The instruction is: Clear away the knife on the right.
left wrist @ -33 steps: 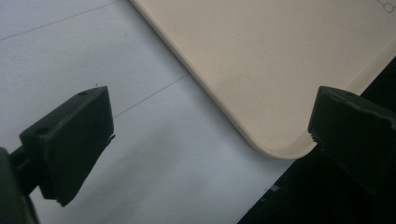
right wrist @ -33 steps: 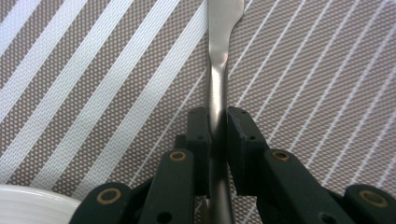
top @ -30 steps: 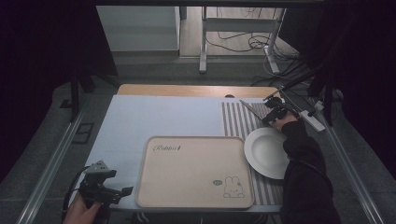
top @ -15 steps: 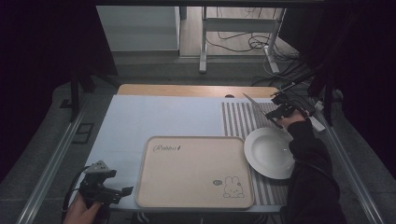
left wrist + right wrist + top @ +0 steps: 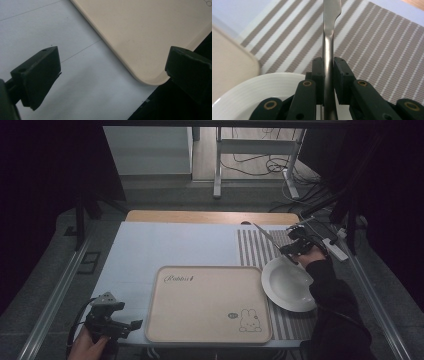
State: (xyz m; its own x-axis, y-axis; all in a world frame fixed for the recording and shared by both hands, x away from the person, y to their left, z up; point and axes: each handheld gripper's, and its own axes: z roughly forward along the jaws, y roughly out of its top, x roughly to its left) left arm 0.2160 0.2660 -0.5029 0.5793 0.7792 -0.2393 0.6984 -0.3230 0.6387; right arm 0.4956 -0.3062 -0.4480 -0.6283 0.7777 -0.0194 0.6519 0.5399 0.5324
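Table (image 5: 165, 245) holds tray (image 5: 207, 302); right tool (image 5: 328, 72) clamps knife (image 5: 329, 30), left tool (image 5: 110, 72) open.

- In the right gripper view, we see the metal utensil (image 5: 328, 37) cut off by the top edge, so its end can't be told.
- The tray (image 5: 150, 32) runs past the left gripper view's frame.

Showing the surface (image 5: 165, 245) dimly lit from above in the high view, its surroundings falling into near black at left and right, a brighter patch of floor (image 5: 240, 155) lying beyond. Rendering the tray (image 5: 150, 32) evenly and without glare in the left gripper view, the near tongs (image 5: 112, 77) blurring softly. Blurring the plate rim (image 5: 262, 87) and tray corner (image 5: 229, 62) in the right gripper view, the striped mat (image 5: 382, 55) staying sharp.
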